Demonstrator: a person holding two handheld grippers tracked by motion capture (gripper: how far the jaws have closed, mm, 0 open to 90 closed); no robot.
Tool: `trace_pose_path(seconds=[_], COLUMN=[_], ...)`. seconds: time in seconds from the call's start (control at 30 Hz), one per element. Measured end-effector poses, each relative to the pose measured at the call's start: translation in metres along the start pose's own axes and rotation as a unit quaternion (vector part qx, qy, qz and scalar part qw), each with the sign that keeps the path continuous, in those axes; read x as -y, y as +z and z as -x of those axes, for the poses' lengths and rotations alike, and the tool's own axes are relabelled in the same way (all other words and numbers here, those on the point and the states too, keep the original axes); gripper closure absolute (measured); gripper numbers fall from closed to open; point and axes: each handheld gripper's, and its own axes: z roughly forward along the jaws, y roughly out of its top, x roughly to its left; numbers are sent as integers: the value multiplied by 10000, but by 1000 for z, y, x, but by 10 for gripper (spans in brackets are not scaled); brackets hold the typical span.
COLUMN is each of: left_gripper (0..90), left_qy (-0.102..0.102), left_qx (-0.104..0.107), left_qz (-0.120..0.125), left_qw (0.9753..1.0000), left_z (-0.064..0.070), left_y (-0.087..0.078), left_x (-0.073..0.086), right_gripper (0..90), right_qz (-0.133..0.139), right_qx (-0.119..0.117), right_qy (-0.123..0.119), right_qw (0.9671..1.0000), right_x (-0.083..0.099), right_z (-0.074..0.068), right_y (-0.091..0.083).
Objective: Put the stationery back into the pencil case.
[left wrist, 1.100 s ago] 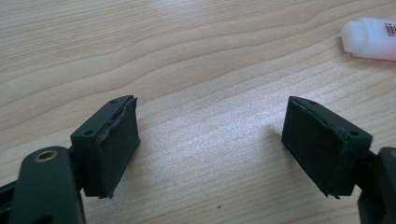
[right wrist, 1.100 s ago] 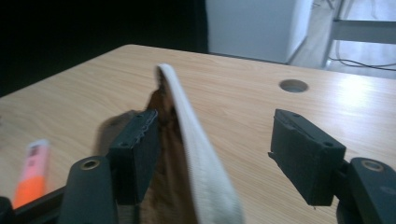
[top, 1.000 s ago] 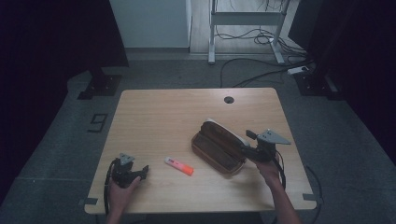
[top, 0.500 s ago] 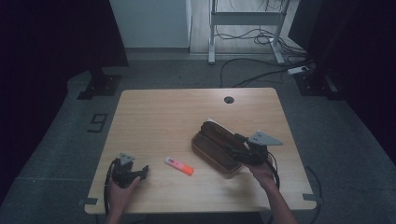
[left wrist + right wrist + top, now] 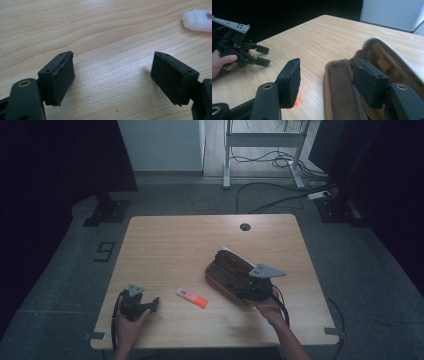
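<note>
**Brown case, right gripper closing in**

Brown, open and hinged, the case (image 5: 231, 276) lies toward the table's (image 5: 170, 245) right edge. The right gripper (image 5: 239, 289) hangs at its near end, jaws spread wide: one over the case's interior, one outside its near wall. Likely step: straddling that wall to grip it; next, lower and squeeze. The left gripper (image 5: 150, 304) rests wide open near the front-left corner, beside the orange-and-white tube (image 5: 192, 298).

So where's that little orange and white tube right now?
In the high view the tube lies flat on the table near its front edge, between the left gripper and the brown case, touching neither.
</note>
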Motion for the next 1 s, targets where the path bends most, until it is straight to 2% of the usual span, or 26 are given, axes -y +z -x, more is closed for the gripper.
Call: trace_pose_path(seconds=[0.17,0.37,0.67,1.0], left_gripper=[187,188,188,188], left_qy=[-1,0,-1,9], left_qx=[1,1,1,2], left_qz=[-1,-1,0,-9], left_qw=[10000,10000,10000,10000], left_z=[0,0,0,0], left_y=[0,0,0,0], left_x=[0,0,0,0], right_gripper=[386,385,385,382], right_qz=[64,32,15,-224], right_qx=[-186,-284,-366,-516], right_qy=[-24,38,73,-110], right_qw=[9998,9996,9993,9984], right_x=[-8,-8,-3,4], right_z=[-12,-18,-23,-37], right_y=[18,33,41,56])
